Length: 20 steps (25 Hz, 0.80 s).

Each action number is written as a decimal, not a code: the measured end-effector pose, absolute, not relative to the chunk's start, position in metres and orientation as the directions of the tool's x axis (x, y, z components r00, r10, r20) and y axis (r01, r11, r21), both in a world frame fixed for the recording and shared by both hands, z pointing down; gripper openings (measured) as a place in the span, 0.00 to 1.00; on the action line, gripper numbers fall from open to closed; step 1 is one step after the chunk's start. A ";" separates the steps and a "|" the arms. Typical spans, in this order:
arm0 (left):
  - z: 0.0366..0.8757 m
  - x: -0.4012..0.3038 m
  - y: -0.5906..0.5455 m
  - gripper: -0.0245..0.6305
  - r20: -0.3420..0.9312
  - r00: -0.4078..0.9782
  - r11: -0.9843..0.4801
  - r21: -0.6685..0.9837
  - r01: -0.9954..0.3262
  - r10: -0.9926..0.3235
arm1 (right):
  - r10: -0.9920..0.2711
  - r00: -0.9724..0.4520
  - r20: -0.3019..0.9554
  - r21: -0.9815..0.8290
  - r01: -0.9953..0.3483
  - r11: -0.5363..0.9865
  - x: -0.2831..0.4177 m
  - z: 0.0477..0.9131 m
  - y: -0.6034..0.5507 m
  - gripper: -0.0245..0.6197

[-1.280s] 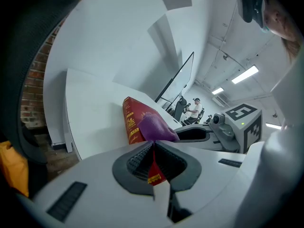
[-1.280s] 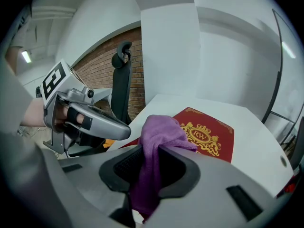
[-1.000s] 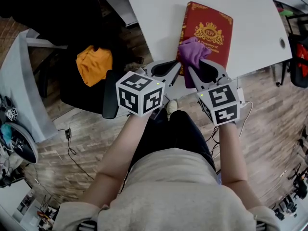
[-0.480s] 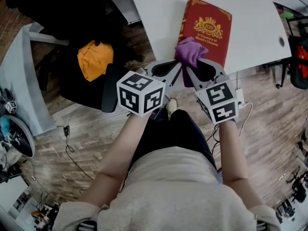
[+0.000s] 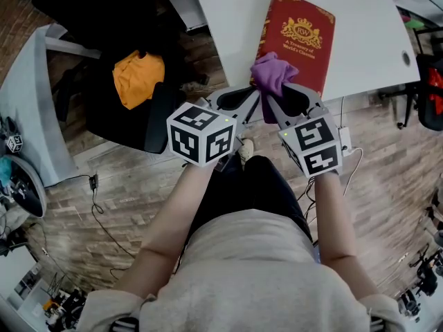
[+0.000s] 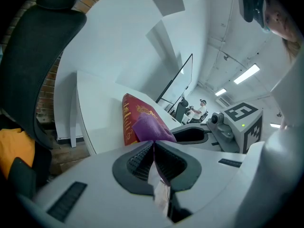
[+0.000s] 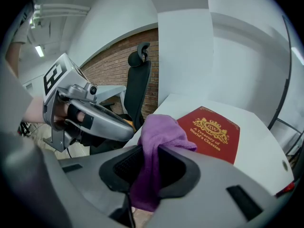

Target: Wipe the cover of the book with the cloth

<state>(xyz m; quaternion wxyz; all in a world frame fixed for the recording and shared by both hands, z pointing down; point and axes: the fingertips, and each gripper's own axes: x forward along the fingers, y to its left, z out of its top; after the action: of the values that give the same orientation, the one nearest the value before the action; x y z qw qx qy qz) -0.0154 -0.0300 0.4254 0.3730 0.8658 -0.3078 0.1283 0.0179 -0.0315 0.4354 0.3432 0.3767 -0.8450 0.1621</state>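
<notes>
A red book (image 5: 296,37) with gold print lies on the white table (image 5: 228,12), its near end at the table's front edge. My right gripper (image 5: 271,101) is shut on a purple cloth (image 5: 272,75), which bunches out over the book's near left corner. In the right gripper view the cloth (image 7: 159,132) hangs through the jaws of the right gripper (image 7: 151,151), with the book (image 7: 211,134) just beyond. My left gripper (image 5: 253,99) is close beside it on the left, jaws together, and in its own view the left gripper (image 6: 153,145) holds nothing.
A black office chair (image 5: 131,126) with an orange cloth (image 5: 138,78) on it stands left of the table. A grey table (image 5: 28,116) with small items is at the far left. A white power block (image 5: 344,138) and cables lie on the wooden floor.
Both grippers stay side by side at the book's near end. The book sits slightly farther up in the view, so the cloth now lies a little nearer its near edge.
</notes>
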 end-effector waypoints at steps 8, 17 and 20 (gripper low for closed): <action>0.424 -0.017 -0.021 0.08 0.455 0.773 -0.533 0.560 -0.635 -0.443 | -0.514 -0.485 0.707 -0.006 -0.731 0.682 0.017 0.436 -0.018 0.20; 0.423 -0.012 -0.013 0.08 0.457 0.780 -0.550 0.554 -0.625 -0.427 | -0.523 -0.483 0.702 0.003 -0.732 0.681 0.025 0.432 -0.004 0.20; 0.421 -0.007 -0.011 0.08 0.454 0.787 -0.560 0.554 -0.616 -0.417 | -0.544 -0.483 0.686 0.006 -0.743 0.669 0.029 0.426 -0.004 0.20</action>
<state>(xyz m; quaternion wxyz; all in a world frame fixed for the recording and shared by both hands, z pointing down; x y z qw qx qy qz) -0.0072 -0.0107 0.4211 0.3639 0.8724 -0.2962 0.1366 0.0295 -0.0036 0.4264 0.3385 0.3792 -0.8485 0.1475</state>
